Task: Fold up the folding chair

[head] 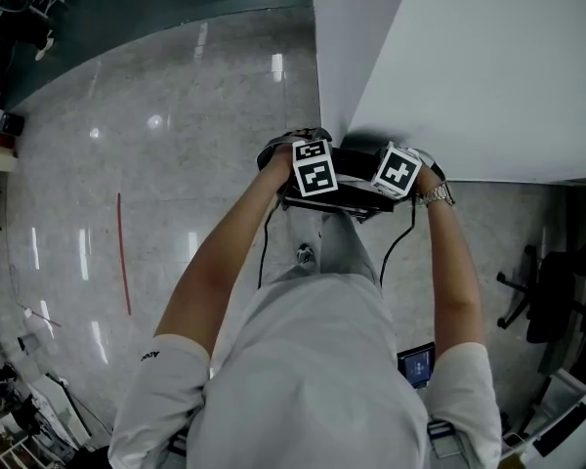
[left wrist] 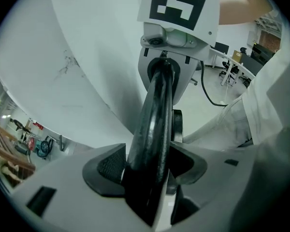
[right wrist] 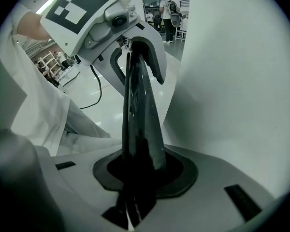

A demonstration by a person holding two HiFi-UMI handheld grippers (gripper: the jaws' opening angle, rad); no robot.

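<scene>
- the left gripper has its two dark pads closed on a thick black bar of the folding chair. the bar fills the gap between the pads and touches both.
- the right gripper pinches the same black piece, which shows here as a thin flat strip rising from between pads that sit tight around it.
- each gripper view shows the other gripper at the far end of the bar with its marker cube on top, so the two grips are near each other on the one piece.
- in the head view the grippers sit side by side close in front of the person's body, both pointing steeply down.
- the chair's black part shows only between and just under the grippers. the rest is hidden, so i cannot tell whether it is folded or open.
- the chair stands just beside the corner of a white wall, which also fills one side of each gripper view.
- bare forearms run from short white sleeves down to the grippers. a wristwatch sits on the right wrist, and a black cable hangs below the right gripper.
- all around is a pale polished floor with a thin red line off to the left. a dark office chair stands well apart at the right edge.
</scene>
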